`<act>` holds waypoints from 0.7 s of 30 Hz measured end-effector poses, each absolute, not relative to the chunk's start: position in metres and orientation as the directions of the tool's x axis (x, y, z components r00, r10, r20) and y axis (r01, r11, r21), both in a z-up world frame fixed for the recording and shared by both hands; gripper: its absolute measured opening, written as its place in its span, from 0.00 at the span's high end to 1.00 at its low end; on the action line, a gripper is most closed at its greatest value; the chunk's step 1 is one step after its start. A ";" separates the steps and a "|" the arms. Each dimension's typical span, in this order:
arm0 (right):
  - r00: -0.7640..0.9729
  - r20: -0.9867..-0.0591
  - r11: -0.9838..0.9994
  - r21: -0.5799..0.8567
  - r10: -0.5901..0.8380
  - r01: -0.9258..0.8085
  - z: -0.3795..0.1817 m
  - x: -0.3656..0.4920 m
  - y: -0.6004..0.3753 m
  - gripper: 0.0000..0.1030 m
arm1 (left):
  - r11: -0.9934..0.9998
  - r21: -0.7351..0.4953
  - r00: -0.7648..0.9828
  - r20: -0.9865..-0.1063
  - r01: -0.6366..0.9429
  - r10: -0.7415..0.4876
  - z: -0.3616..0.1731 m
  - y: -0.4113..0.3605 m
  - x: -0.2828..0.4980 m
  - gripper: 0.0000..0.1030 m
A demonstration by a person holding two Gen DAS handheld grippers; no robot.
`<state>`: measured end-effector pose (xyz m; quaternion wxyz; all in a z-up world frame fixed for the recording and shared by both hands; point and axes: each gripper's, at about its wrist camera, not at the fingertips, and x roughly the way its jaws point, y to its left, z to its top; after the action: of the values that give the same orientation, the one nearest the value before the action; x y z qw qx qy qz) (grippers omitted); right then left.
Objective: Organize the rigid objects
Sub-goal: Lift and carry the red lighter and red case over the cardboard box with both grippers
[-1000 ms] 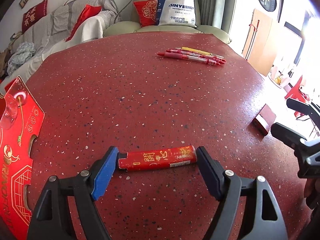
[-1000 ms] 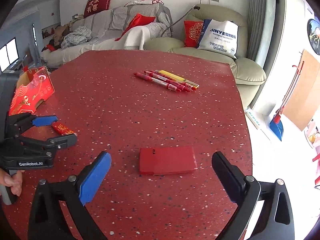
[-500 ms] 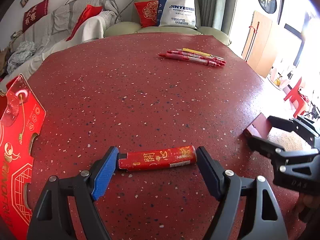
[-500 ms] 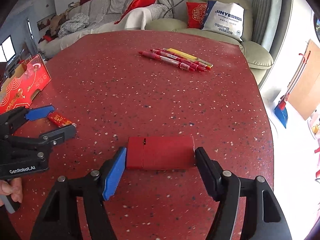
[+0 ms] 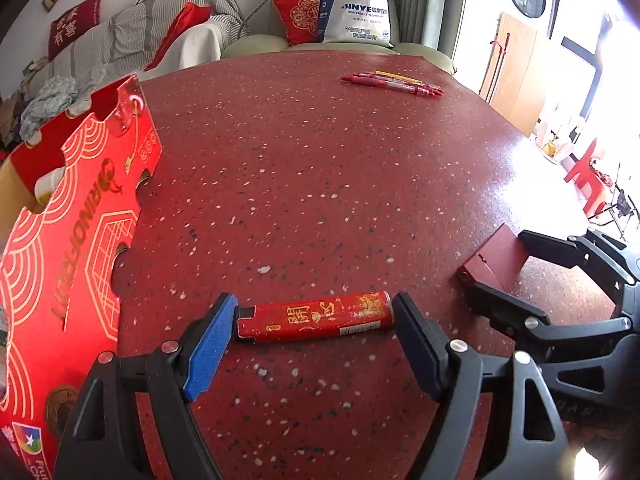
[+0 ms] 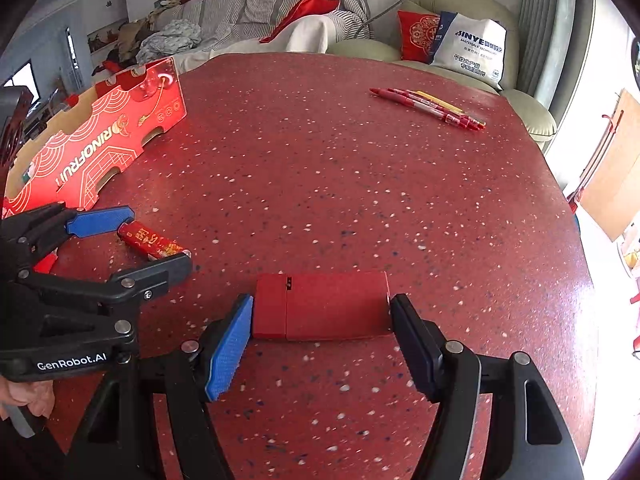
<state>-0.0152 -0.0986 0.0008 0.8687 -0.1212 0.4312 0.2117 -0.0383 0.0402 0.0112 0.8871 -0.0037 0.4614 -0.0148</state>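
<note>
Speckled red table [image 5: 320,152] is carrying everything in both views. The left gripper [image 5: 312,328] is clamping a red cylinder printed with gold characters [image 5: 316,318] end to end: the blue pad is pressing on its dark cap end and the black pad is sitting against its other end. In the right wrist view the same cylinder [image 6: 154,242] is lying between that gripper's [image 6: 148,238] blue finger and black finger, just in front of a red printed cardboard box [image 6: 100,148], which is standing at the table's left edge.

The right gripper [image 6: 320,314] is clamping a flat red rectangular box [image 6: 324,306] across its length, its blue pad touching the short end with the seam and its black pad touching the opposite end. From the left wrist view that box [image 5: 496,256] is showing between the two black fingers of the right gripper [image 5: 500,272], well to the right of the cylinder.

A bundle of red and yellow pens [image 6: 430,108] is lying at the far side of the table, well apart from both grippers. A person's fingers [image 6: 28,398] are showing at the lower left edge, wrapping the left gripper's handle.
</note>
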 end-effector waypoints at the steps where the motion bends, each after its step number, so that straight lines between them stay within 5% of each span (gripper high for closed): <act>1: 0.540 -0.800 0.883 -0.027 0.262 -0.469 0.001 -0.018 -0.098 0.31 | 1.000 -0.019 0.573 -0.819 0.024 -0.029 0.010 0.041 -0.041 0.21; 14: 0.583 -0.769 0.918 0.012 0.262 -0.397 0.007 -0.019 -0.114 0.32 | 0.997 -0.071 0.626 -0.778 -0.014 -0.046 0.013 0.054 -0.054 0.21; 21: 0.625 -0.747 0.935 -0.012 0.228 -0.356 0.013 -0.023 -0.118 0.32 | 1.000 0.024 0.677 -0.736 0.020 0.004 0.023 0.037 -0.070 0.21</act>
<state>-0.0234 -0.1176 0.0133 0.8979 -0.0796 0.4014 0.1625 -0.0701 0.0367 0.0233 0.9154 0.0147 0.4021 -0.0042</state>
